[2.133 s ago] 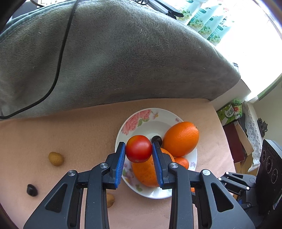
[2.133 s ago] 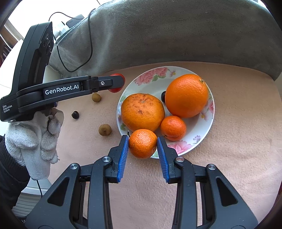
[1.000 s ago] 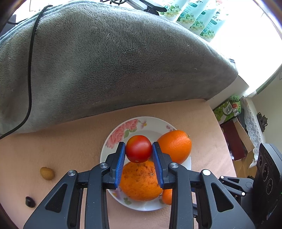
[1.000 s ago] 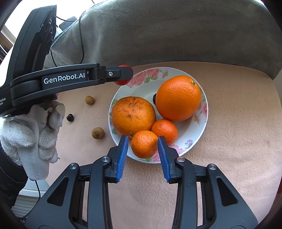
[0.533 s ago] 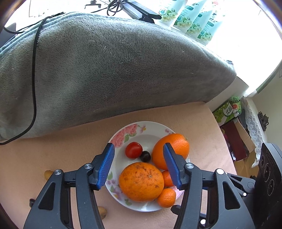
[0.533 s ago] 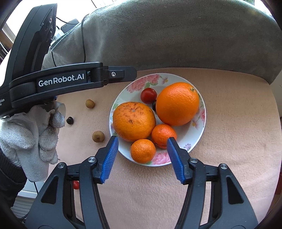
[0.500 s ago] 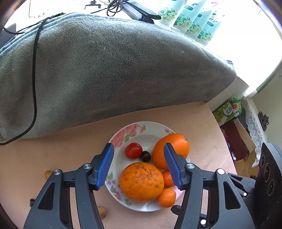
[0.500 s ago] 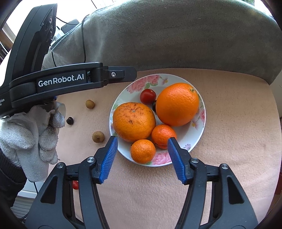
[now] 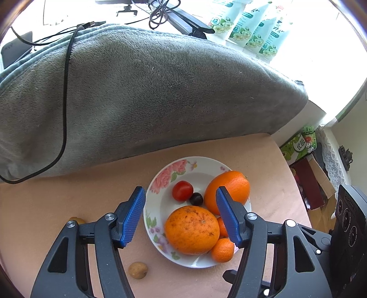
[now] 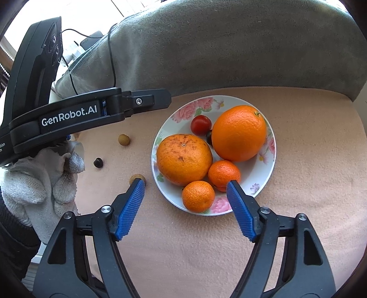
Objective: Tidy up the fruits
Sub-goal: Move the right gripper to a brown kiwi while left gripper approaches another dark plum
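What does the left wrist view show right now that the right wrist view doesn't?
Left wrist only: lotion tubes on the sill and boxes beyond the table edge.
Right wrist only: a gloved hand, a dark seed on the cloth, and all three small fruits off the plate.
Both: the floral plate holding two oranges, two mandarins, a tomato and a dark fruit, plus the grey blanket.
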Available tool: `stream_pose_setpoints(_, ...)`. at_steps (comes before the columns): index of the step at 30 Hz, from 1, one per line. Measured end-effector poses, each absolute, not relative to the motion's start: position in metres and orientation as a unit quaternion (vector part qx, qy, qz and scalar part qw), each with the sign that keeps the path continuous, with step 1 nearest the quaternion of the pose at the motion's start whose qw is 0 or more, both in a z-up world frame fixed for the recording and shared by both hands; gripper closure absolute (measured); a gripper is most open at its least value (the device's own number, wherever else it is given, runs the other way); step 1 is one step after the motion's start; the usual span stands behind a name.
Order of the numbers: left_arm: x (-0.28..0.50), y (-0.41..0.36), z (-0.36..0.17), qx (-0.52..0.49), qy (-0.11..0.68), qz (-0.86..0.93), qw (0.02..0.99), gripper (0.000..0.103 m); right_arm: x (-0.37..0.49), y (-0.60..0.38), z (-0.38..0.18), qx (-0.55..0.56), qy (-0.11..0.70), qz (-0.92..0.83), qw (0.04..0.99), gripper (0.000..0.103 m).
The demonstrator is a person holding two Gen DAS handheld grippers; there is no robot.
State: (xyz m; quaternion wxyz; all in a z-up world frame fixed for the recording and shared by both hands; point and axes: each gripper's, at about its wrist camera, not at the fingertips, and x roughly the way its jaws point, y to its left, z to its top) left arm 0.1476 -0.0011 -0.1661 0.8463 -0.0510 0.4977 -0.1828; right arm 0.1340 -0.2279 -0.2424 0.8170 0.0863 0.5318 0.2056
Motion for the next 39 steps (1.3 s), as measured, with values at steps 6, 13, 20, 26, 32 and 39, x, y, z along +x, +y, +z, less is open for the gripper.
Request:
stream_pose_setpoints(6,0.142,0.01,-0.161,-0.058,0.492,-0.176,0.85,0.04,0.129,-0.216,-0.24,0.068,0.529,0.226,0.815,0.016)
stream_pose_setpoints(13,0.131,0.03,-0.156,-0.067,0.486,-0.159,0.857,0.04,0.125,-0.21,-0.241,0.077,0.536,0.23,0.809,0.007)
stream_pose_setpoints(20,0.115,0.064,-0.154,-0.082,0.483,-0.127,0.862,0.04,0.117,-0.197,-0.23,0.037,0.521,0.226,0.822,0.007)
stream_pose_setpoints(26,0.096,0.102,-0.155,-0.095,0.482,-0.086,0.867,0.04,0.118,-0.189,-0.228,0.029,0.519,0.228,0.823,0.007)
stream_pose_setpoints(32,0.069,0.139,-0.165,-0.116,0.488,-0.042,0.864,0.039,0.119,-0.174,-0.222,0.02,0.511,0.247,0.823,0.007)
stream_pose_setpoints(39,0.041,0.166,-0.182,-0.133,0.499,-0.014,0.856,0.04,0.13,-0.147,-0.22,-0.001,0.509,0.271,0.817,0.013)
